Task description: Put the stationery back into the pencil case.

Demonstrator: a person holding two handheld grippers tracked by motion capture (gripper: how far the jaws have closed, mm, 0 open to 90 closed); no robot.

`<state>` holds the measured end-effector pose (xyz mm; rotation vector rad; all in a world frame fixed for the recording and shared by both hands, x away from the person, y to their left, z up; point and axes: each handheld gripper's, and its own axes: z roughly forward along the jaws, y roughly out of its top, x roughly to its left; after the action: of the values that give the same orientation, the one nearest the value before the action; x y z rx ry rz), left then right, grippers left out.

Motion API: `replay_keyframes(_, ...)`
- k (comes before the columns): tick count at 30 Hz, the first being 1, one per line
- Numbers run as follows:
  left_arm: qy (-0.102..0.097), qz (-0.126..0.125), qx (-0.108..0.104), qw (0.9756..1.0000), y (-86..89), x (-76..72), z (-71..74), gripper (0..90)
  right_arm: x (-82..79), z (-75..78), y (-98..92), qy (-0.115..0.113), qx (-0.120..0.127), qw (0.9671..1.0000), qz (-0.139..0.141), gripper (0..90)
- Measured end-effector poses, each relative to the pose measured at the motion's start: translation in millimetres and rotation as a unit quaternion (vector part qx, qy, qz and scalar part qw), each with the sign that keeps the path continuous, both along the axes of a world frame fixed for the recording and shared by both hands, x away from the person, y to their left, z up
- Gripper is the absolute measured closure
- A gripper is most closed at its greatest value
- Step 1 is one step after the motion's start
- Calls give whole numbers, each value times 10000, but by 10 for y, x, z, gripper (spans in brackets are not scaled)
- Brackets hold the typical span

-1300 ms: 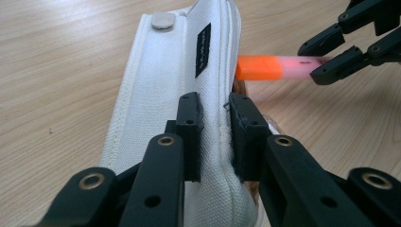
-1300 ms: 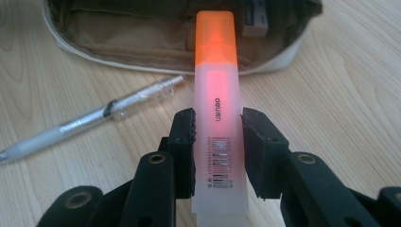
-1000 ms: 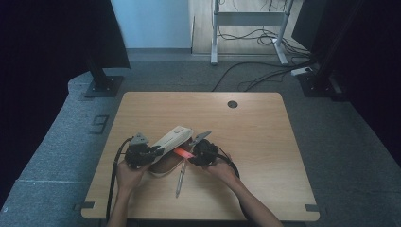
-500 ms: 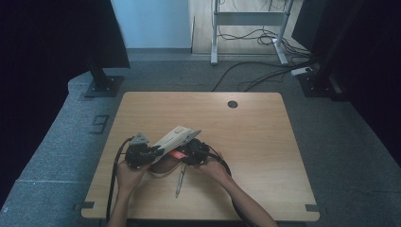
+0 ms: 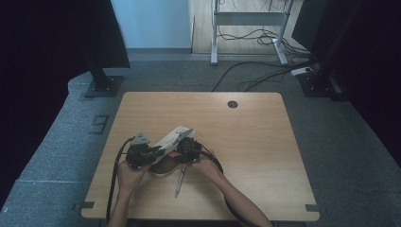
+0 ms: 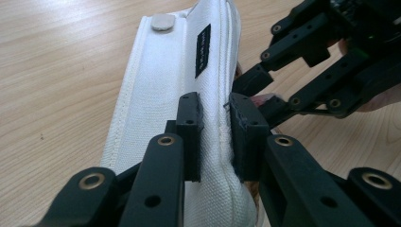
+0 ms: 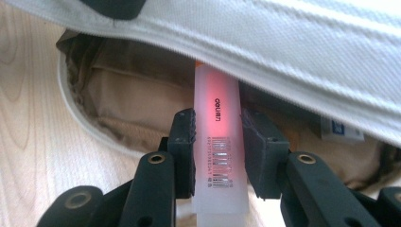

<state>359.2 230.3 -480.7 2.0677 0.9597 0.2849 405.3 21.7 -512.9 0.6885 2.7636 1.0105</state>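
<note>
Right gripper view | right tongs clamp stiff, slick highlighter mid-barrel | left tongs pinch limp canvas pouch rim | light, grip firmly

A pen is lying on the wooden table, near its front edge (pointing roughly front to back). A round cable hole is sitting near the far edge. Beyond the table, cables are trailing across the grey floor past a metal stand.
</note>
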Motion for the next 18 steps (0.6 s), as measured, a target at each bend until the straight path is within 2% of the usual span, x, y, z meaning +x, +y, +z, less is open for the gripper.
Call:
replay_keyframes(6,-10,-21,8,10000,-8,1,-4,758,16,-66,98,-75,-21,10000,26,651)
replay_keyframes(11,-2,-25,3,10000,-2,4,-7,757,41,-96,121,-34,-16,10000,41,635)
replay_keyframes(16,-7,-27,4,10000,-3,3,-10,757,22,-45,85,-61,-13,10000,32,513)
replay_keyframes(18,-6,-27,1,10000,-1,4,-11,756,3,-17,58,-87,-14,10000,35,492)
